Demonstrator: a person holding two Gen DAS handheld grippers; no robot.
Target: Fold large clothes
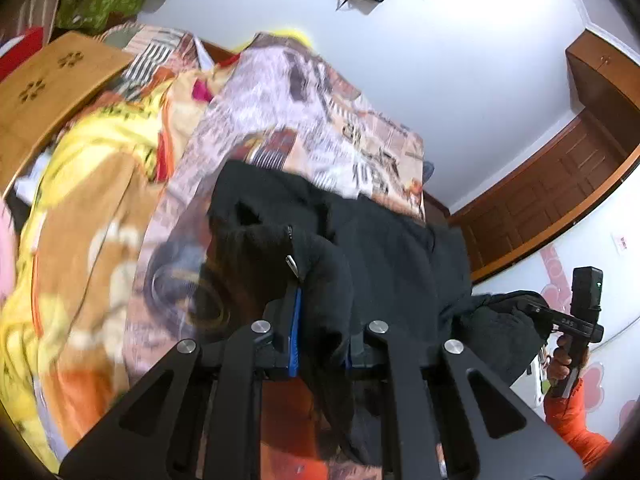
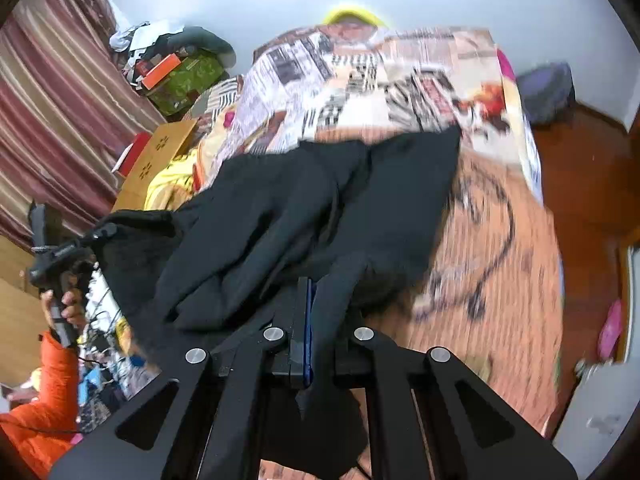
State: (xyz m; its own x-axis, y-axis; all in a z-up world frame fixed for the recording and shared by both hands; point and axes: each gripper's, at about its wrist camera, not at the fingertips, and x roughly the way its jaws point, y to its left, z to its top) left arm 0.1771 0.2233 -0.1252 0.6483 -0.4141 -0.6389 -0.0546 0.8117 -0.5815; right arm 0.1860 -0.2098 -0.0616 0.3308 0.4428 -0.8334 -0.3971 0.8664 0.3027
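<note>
- My left gripper [image 1: 320, 332] is clenched on a bunch of the black garment [image 1: 384, 248]; the cloth passes between the blue pads [image 1: 295, 332] and hangs down below them.
- My right gripper [image 2: 316, 344] is clenched on another edge of the same garment [image 2: 320, 208]; a narrow strip of cloth goes through the jaws and a pointed end hangs under them.
- The garment is stretched between the two grippers. Its near part is lifted, and its far part lies on the bed [image 2: 500, 220], on the patterned cover.
- A zipper pull [image 1: 293, 266] shows just beyond my left jaws, so I judge that I hold it near the front opening or a pocket; I cannot tell which.
- I judge the step in hand is to carry the held edge over the rest of the garment, or to spread it flat first.
- To do it well, I would keep both grips closed, move both hands at the same height and speed, and keep the edge between them tight, so that no loose fold forms.
- The loose black fold [image 2: 248, 240] near the right jaws could be trapped under the garment; I would shake it out before laying down.
- The pictures are blurred by motion. The cover [image 1: 320, 120] has print like newspaper, but I cannot read any word, and I see no brand label on the garment.
</note>
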